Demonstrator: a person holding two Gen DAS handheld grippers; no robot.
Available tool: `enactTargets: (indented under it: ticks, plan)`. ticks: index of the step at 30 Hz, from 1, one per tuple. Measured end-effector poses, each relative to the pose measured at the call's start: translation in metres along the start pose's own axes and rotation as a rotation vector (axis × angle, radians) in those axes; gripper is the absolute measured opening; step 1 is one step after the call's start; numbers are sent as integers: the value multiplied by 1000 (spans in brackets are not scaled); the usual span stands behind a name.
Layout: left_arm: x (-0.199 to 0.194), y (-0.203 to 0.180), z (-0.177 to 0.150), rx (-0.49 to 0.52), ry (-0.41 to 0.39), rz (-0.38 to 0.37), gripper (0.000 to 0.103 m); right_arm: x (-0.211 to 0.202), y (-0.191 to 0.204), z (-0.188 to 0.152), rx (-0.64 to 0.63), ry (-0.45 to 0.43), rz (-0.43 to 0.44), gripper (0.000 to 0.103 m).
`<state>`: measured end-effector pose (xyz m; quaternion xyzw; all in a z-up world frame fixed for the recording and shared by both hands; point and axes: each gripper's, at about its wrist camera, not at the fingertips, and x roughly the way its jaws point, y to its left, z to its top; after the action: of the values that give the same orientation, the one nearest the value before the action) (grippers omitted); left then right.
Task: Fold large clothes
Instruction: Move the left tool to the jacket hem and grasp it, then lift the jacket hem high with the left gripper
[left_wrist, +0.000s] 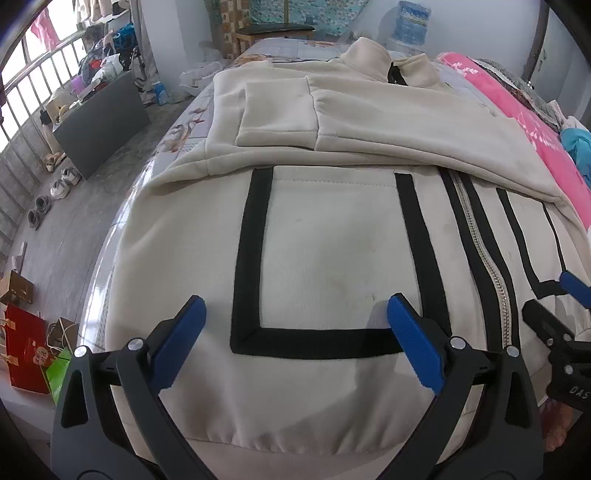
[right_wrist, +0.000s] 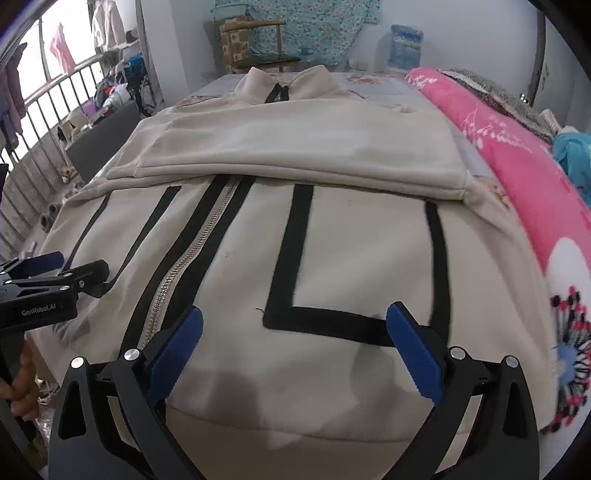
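A cream zip-up jacket (left_wrist: 332, 251) (right_wrist: 332, 258) with black stripes lies front-up on the bed, its collar at the far end. Both sleeves (left_wrist: 332, 122) (right_wrist: 295, 147) are folded across the chest. Its silver zipper (left_wrist: 487, 258) (right_wrist: 184, 266) runs down the middle. My left gripper (left_wrist: 295, 299) (right_wrist: 55, 266) hovers open over the left front panel near the hem, with nothing pinched between its blue pads. My right gripper (right_wrist: 295, 308) (left_wrist: 550, 291) is open above the right front panel near the hem, also holding nothing.
A pink floral quilt (right_wrist: 517, 177) (left_wrist: 535, 133) lies along the bed's right side, with blue cloth (right_wrist: 576, 155) on it. The bed's left edge drops to a floor with shoes (left_wrist: 59, 184), a dark panel (left_wrist: 99, 125) and a red bag (left_wrist: 26, 347). A chair (right_wrist: 258, 44) stands beyond the bed.
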<state>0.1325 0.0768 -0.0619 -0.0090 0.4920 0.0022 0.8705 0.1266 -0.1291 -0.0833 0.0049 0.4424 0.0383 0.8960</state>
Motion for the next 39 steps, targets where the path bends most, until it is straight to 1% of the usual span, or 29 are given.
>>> enactTargets:
  ticks: [1,3,8,13,19,23,26,29,32,35,36,39]
  plan:
    - [0,0,0,0,-2,0,95,4,0,-1,-2,7,-4,97]
    - [1,0,0,-2,-3,1,95,4,6,-4,-39,-14,-39,97]
    - [0,2,0,-13,-1,0,95,4,6,-5,-43,-28,-36,97]
    - [-12,10,-6,-38,-26,27,95,3,4,-6,-45,-38,-34,97]
    - [-46,34,-29,-40,-85,50,95,3,5,-10,-46,-57,-33,97]
    - [-62,57,-57,-58,-90,55,95,3,5,-7,-47,-46,-31,97]
    - [-70,70,-82,-68,-68,38,95,3,5,-7,-46,-39,-32,97]
    - [-76,82,-107,-83,-50,-8,95,4,5,-6,-48,-33,-31,97]
    - [-78,93,-127,-94,-42,-30,95,4,5,-5,-47,-26,-32,97]
    - [-74,102,-137,-129,-29,-64,85,5,6,-5,-41,-21,-38,97]
    - [-72,105,-139,-145,-26,-80,80,5,6,-5,-39,-21,-40,97]
    - [-65,113,-141,-183,-29,-149,78,5,6,-5,-35,-24,-46,97]
